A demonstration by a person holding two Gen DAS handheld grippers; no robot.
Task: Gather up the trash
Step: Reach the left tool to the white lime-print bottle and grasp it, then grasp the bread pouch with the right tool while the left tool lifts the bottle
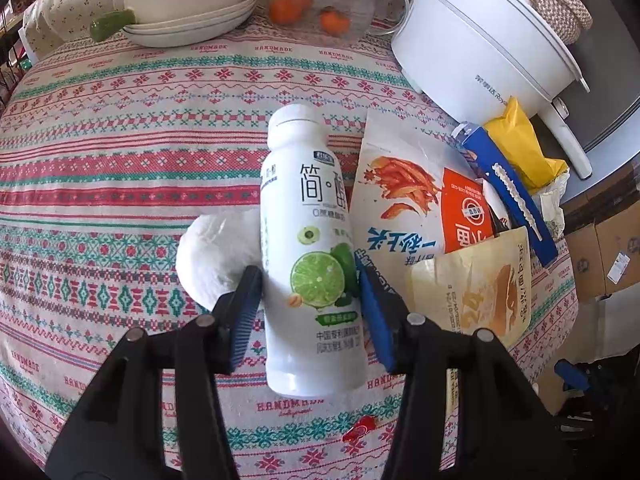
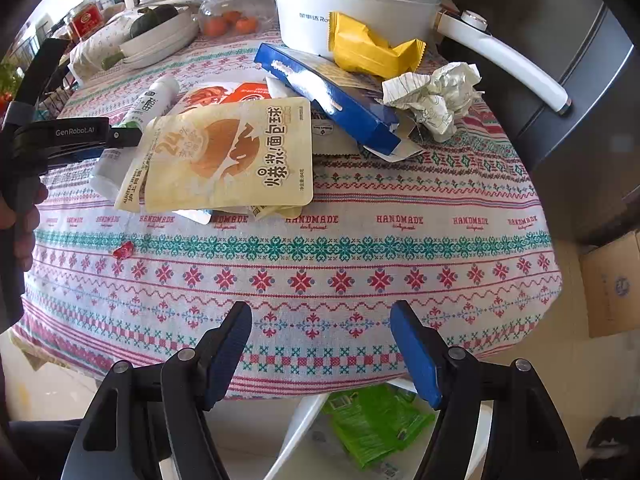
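Bright daylight, sharp focus, heavy fisheye edge warping.

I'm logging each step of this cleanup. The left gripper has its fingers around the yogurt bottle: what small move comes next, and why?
Probably lift the bottle straight up off the tablecloth. The left gripper has a pad against each side of it, and the bottle lies against a tissue ball and a snack bag, so sliding would likely drag them.

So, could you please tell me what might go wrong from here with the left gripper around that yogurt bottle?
The left gripper grips the smooth yogurt bottle below its middle, so it may slip or tilt when lifted. The white tissue ball and beige snack pouch touch or sit close, and could be dragged off the table.
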